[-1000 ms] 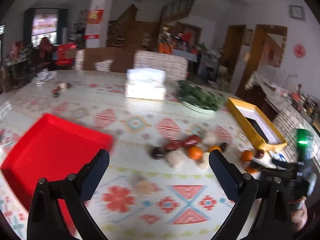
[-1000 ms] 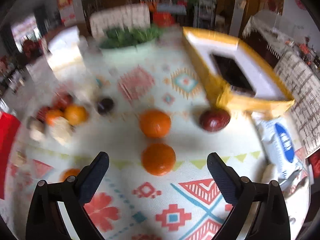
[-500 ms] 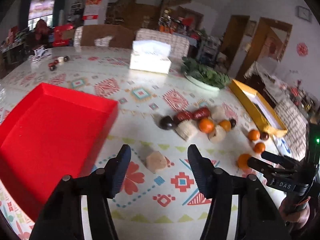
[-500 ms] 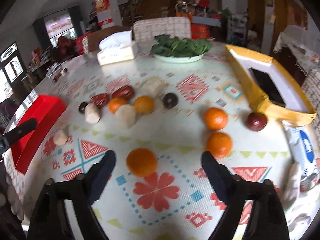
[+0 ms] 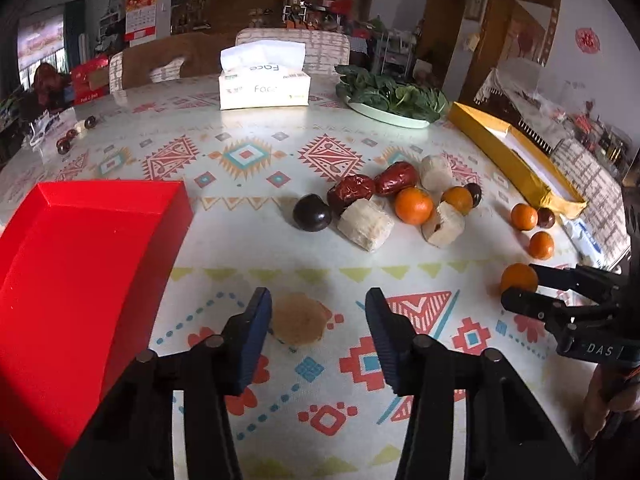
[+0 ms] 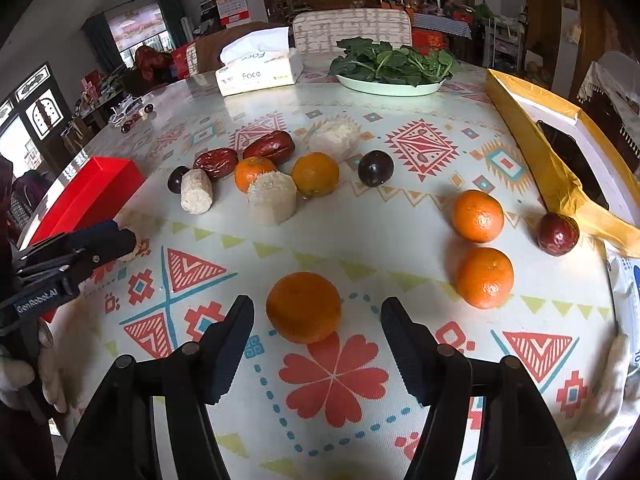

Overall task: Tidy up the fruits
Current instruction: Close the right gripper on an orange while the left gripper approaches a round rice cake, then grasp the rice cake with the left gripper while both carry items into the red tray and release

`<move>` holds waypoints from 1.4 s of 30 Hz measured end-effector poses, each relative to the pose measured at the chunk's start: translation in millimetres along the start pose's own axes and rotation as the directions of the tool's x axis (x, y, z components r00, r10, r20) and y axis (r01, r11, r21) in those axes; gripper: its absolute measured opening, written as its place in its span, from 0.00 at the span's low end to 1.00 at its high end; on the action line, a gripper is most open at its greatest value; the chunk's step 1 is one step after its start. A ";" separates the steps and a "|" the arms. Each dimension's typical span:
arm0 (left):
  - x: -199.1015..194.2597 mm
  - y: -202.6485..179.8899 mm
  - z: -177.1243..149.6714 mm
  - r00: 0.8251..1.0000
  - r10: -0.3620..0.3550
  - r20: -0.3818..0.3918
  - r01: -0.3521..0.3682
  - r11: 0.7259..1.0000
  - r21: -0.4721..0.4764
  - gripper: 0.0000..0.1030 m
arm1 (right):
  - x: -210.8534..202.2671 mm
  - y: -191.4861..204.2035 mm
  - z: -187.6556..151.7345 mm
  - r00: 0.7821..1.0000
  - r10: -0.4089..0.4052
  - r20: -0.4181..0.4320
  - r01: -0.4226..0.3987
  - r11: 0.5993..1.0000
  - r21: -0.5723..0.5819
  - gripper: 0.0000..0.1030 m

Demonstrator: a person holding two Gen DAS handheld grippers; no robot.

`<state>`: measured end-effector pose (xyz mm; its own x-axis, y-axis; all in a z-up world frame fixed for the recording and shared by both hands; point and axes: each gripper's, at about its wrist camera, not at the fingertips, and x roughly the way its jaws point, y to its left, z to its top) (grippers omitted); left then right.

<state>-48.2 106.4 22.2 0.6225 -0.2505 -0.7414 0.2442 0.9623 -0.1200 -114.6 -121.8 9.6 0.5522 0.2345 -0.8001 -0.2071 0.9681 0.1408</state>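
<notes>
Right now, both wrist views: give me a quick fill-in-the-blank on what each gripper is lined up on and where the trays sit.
1. Between the right gripper fingers sits an ____ fruit.
2. The left gripper brackets a pale ____ chunk, untouched on its right side.
3. The tray beside the left gripper is ____.
4. The plate beyond the fruit holds leafy ____.

Missing words: orange; tan; red; greens

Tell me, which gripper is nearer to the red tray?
Left. The left gripper hangs right beside the red tray, around a beige chunk; the right gripper straddles an orange, far across the table.
</notes>
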 end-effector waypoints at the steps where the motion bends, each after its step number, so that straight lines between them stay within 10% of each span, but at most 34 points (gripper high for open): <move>1: 0.5 -1.7 0.0 1.000 0.008 -0.002 -0.008 1.000 0.010 0.38 | 0.9 0.7 0.8 1.000 0.001 -0.003 -0.001 1.000 -0.002 0.62; 8: -1.9 -9.2 -2.9 1.000 0.029 0.005 -0.030 0.999 0.037 0.20 | 2.0 8.4 1.4 0.999 -0.038 0.003 0.038 0.999 -0.028 0.43; 10: -5.0 -5.3 -4.2 1.000 0.018 0.013 -0.018 1.000 0.012 0.01 | 1.5 11.5 0.8 0.999 -0.037 0.007 0.037 0.999 -0.032 0.38; 16: -15.9 10.4 -10.7 0.999 -0.008 0.034 0.010 0.998 -0.055 0.00 | -2.1 18.2 -0.9 0.999 -0.038 0.012 0.038 0.998 -0.040 0.38; 18: -18.9 15.2 -12.5 0.998 -0.054 0.035 0.057 0.996 -0.067 0.04 | -4.0 19.5 -0.6 1.000 -0.028 0.014 0.029 0.999 -0.037 0.38; 22: -23.9 5.9 -13.4 0.996 -0.070 0.050 0.071 0.997 -0.024 0.66 | -5.7 19.5 -0.6 1.000 -0.003 0.009 0.003 1.000 -0.011 0.38; 27: -16.9 -16.6 -10.8 0.996 -0.076 0.040 0.074 0.996 0.049 0.70 | -9.0 21.6 -1.3 1.000 0.020 0.006 -0.020 1.000 0.012 0.38; 31: -2.2 -28.1 -11.9 1.000 -0.024 0.000 0.024 0.995 0.092 0.27 | -14.9 26.6 -0.2 1.000 0.019 0.013 -0.019 1.000 0.001 0.38; 42: -57.0 24.9 -12.8 0.994 -0.025 0.106 0.037 0.993 -0.111 0.26 | -31.6 59.5 15.6 0.998 0.047 0.039 -0.045 0.997 -0.065 0.38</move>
<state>-87.0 146.0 53.0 0.6918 -0.2844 -0.6638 0.1828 0.9582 -0.2200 -131.7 -70.2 52.4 0.5731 0.2834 -0.7690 -0.2841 0.9488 0.1379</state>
